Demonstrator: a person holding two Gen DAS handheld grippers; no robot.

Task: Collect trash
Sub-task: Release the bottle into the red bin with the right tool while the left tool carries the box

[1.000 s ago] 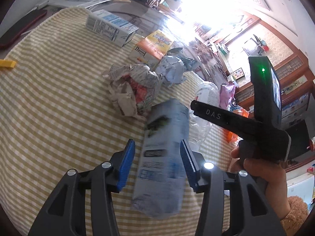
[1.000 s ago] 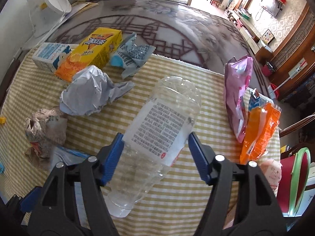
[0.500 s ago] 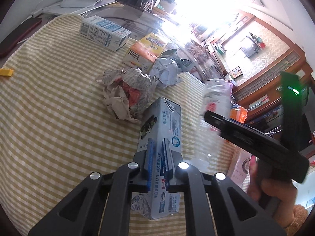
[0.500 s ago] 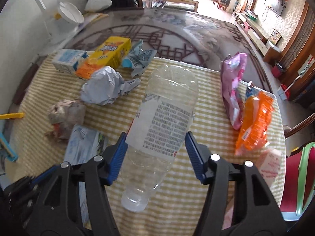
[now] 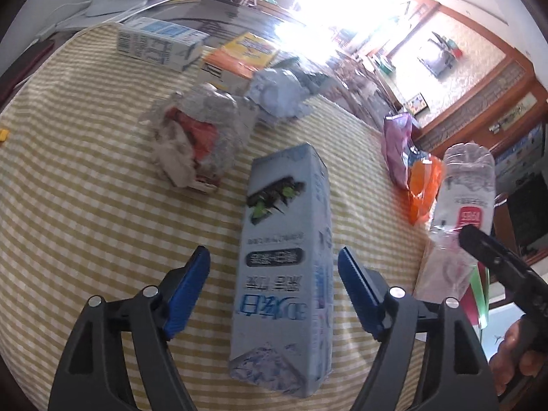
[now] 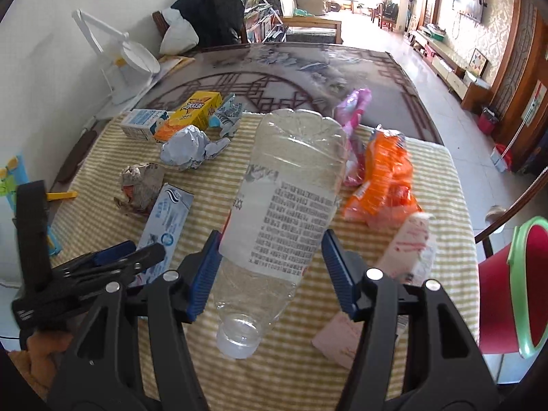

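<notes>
Left wrist view: left gripper [image 5: 274,294] jaws just opened wide, pale blue toothpaste box [image 5: 286,267] lying between them untouched on yellow checked tablecloth [image 5: 85,205]. Right gripper [image 6: 270,270] clamps clear plastic bottle [image 6: 284,212], lifted above the cloth, cap near.

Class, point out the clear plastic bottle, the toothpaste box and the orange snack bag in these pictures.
clear plastic bottle [image 6: 287,215]: right wrist view, on its printed label.
toothpaste box [image 5: 284,250]: left wrist view, on its top face.
orange snack bag [image 6: 383,185]: right wrist view, on its middle.

We've bare checked cloth [image 5: 85,205] wide open on the left; ahead, crumpled paper [image 5: 198,144] and cartons [image 5: 161,42] block, snack bags [image 6: 383,185] crowd the right.
</notes>
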